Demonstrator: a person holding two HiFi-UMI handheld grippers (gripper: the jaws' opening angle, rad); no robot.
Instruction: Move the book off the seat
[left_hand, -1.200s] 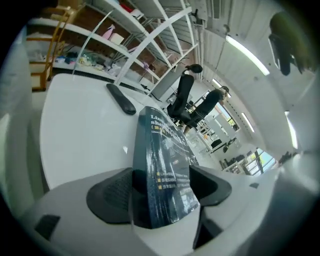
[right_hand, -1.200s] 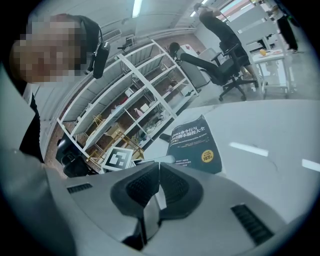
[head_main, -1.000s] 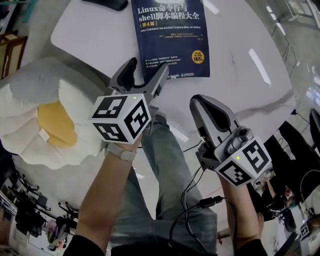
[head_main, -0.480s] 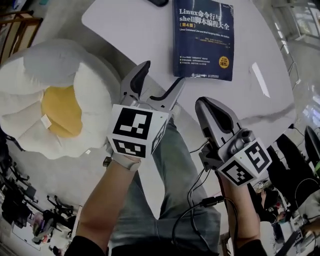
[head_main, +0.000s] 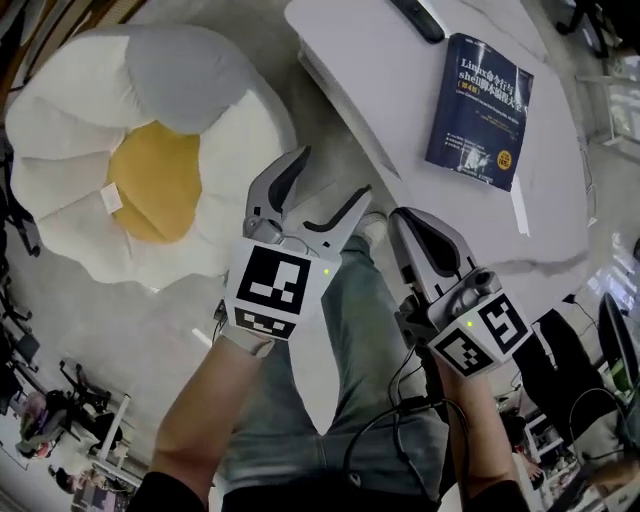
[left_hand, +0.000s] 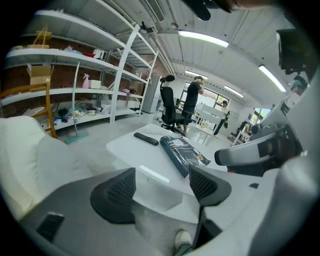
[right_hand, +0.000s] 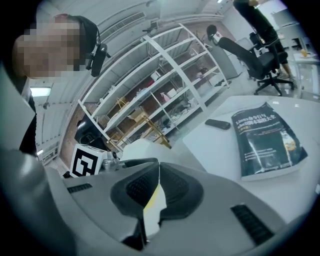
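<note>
The book lies flat and face up on the white desk, well apart from the egg-shaped cushion seat, so the move looks done and little is left to go wrong. The main hazard I see is a careless swing of either tool back toward the desk, which could shove the book toward an edge or knock the remote control lying beyond it. The cable trailing from the right tool hangs across the person's leg and could snag if that arm lifts sharply. Both arms are held low and close to the body, above the leg and short of the desk, with the jaws pointing forward and each marker cube turned up toward the head. The left hand-held gripper is released: its 2 jaws stand wide apart with nothing between them, only desk and floor showing through the gap. The right hand-held gripper is clenched, pads pressed together on nothing.
</note>
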